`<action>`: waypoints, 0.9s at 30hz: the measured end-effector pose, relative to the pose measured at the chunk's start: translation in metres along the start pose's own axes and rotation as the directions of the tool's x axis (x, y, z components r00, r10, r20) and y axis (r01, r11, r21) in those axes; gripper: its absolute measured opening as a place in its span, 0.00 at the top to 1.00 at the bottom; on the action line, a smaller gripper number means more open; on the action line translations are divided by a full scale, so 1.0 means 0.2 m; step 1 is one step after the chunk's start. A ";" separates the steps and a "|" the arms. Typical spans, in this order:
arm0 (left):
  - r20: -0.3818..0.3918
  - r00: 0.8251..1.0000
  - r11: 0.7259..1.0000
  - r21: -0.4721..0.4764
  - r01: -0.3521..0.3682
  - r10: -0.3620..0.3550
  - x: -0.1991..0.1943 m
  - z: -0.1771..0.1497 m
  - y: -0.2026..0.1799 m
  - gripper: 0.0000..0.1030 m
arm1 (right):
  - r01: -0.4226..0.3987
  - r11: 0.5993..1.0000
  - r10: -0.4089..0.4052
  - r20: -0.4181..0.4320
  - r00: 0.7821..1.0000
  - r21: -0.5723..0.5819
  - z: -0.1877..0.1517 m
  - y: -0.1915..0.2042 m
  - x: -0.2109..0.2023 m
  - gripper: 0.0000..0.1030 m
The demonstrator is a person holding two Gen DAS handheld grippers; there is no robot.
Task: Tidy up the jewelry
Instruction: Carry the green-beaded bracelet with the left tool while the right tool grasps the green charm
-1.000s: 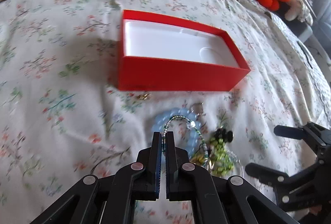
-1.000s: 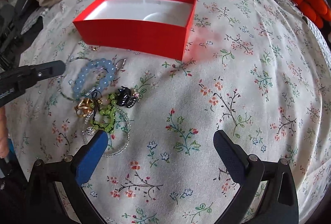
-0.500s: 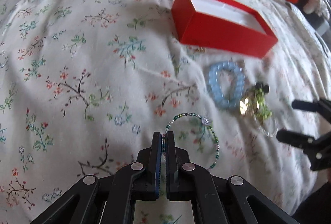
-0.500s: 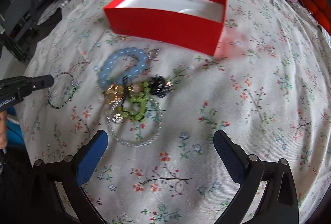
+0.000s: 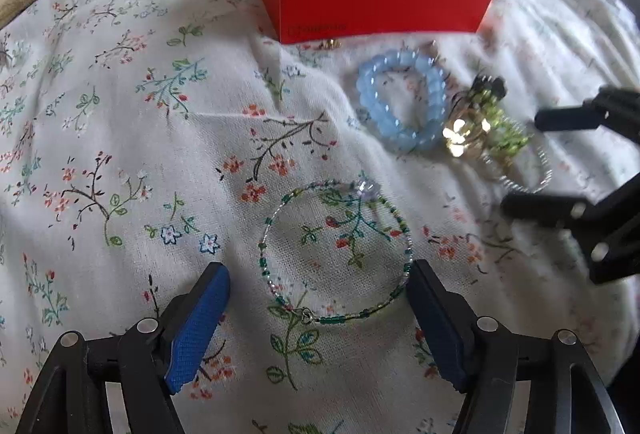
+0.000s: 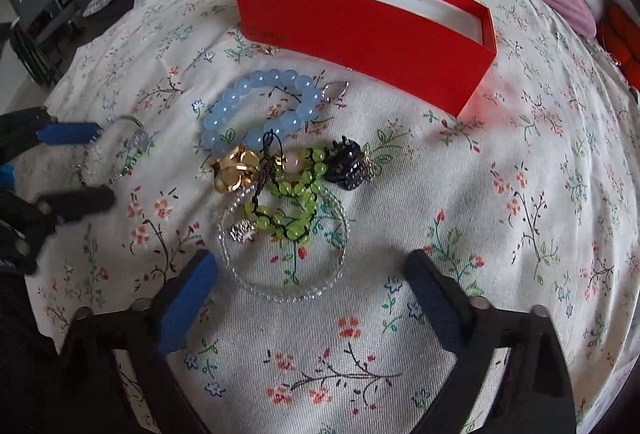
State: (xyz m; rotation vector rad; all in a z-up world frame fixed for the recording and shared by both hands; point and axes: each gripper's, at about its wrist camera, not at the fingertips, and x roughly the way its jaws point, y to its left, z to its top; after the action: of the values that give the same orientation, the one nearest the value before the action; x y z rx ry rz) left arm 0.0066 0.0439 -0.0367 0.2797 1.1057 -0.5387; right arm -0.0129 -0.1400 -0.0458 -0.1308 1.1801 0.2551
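One green seed-bead bangle (image 5: 338, 254) we log flat between the left gripper (image 5: 320, 294) jaws, just opened wide, gripping nothing.

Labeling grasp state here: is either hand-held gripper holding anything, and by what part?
Nothing held. Left hand-held gripper has just been opening; the thin green-beaded bracelet lies loose on the bedspread between its fingers. Right hand-held gripper is open and empty.

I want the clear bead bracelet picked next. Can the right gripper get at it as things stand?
Probably, but not cleanly: the right gripper is open just before the clear bead bracelet, whose near arc lies bare, while the green bead bracelet overlaps its far side.
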 end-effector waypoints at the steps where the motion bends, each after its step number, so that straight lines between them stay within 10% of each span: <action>1: 0.002 1.000 1.000 -0.002 -0.002 0.002 0.00 0.00 0.00 0.26 | -0.005 1.000 0.005 0.002 1.000 -0.002 0.01 0.00 -0.01 0.21; 5: 0.010 1.000 0.999 -0.037 0.006 -0.006 -0.01 0.02 0.02 0.26 | -0.028 1.000 0.028 -0.001 1.000 -0.011 0.01 0.00 -0.03 0.37; 15: 0.069 0.998 1.000 -0.027 0.010 -0.008 -0.08 0.03 0.00 0.26 | -0.165 0.980 0.162 0.031 0.986 0.108 0.00 -0.12 -0.16 0.39; 27: 0.047 0.998 0.999 0.039 -0.032 0.030 0.03 0.04 -0.06 0.26 | -0.167 0.966 0.170 0.004 0.985 0.196 0.07 -0.13 -0.03 0.82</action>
State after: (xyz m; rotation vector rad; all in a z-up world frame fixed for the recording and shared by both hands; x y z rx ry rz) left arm 0.0074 0.0282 -0.0383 0.3170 1.0455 -0.5376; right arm 0.0032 -0.1622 -0.0357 0.1417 1.2239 0.2864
